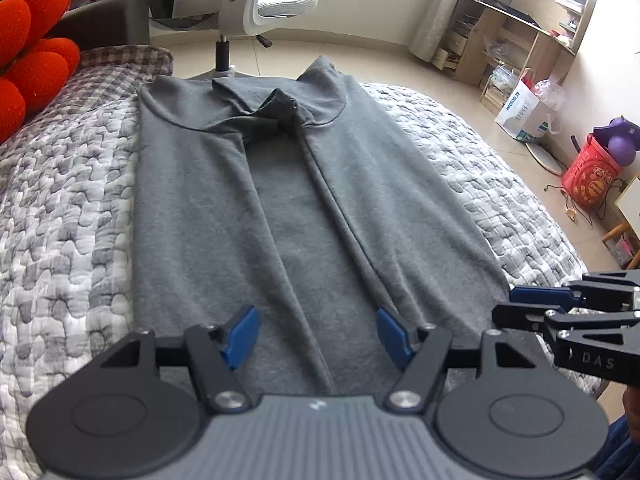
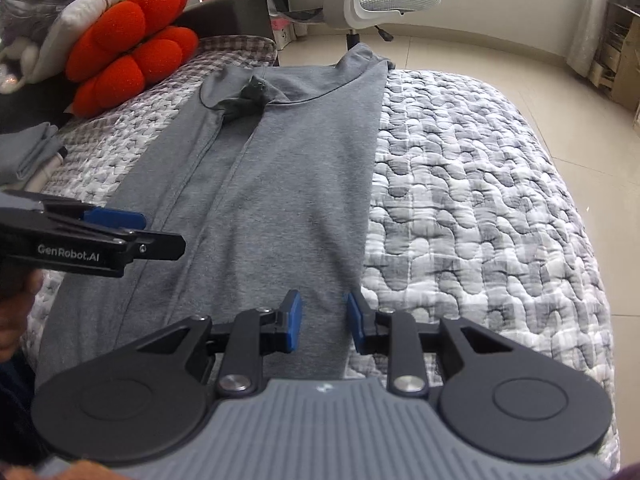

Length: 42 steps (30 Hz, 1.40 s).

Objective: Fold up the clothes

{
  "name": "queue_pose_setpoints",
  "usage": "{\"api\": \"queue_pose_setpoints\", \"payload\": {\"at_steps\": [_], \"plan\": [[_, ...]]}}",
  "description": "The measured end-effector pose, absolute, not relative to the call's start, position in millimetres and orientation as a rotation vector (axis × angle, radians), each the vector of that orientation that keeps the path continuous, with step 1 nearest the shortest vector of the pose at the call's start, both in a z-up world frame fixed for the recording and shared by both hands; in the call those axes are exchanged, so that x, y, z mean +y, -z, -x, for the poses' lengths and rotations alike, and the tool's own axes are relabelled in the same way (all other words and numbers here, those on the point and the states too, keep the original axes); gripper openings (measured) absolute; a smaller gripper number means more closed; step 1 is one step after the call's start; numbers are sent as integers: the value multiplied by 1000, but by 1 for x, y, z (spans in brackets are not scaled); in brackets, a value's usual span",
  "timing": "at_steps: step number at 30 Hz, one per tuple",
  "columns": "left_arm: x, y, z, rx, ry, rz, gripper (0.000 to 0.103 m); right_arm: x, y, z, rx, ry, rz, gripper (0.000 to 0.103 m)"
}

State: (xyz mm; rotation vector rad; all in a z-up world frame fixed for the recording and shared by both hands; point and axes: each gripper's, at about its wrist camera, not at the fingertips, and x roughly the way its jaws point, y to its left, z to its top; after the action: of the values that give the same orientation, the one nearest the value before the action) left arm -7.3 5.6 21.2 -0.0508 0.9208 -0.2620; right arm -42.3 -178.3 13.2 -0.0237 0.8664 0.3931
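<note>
Grey long-sleeved top (image 1: 280,216) spread lengthwise on quilted bedspread (image 2: 480,184), running away ahead of both claws, collar end farthest off. Both side panels already folded inward, edges meeting near centre line, forming long narrow strip. Crosswise folds, hem toward collar, judged still to do. Small folded grey pile (image 2: 32,152) well left of left claw, probably finished items.

Left claw (image 1: 318,334) angled steeply down over near hem, straddling centre seam; jaws wide apart, nothing pinched, cloth just beneath blue pads.

Right claw (image 2: 324,322) likewise tilted down, at right edge of strip near hem; jaws narrowly parted, cloth edge between pads, no contact visible, no grip made out. Claws side by side, near each other.
</note>
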Motion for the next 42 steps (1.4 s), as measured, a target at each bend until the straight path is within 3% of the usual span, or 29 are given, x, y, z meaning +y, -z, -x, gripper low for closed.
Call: {"api": "queue_pose_setpoints", "payload": {"at_steps": [17,42], "plan": [[25,-24,0,942,226,172,67,-184,-12,37,881,-368,-6,36],[30,-33,3,922,215,64,68,-159,-17,8,807,-294,5,40]]}}
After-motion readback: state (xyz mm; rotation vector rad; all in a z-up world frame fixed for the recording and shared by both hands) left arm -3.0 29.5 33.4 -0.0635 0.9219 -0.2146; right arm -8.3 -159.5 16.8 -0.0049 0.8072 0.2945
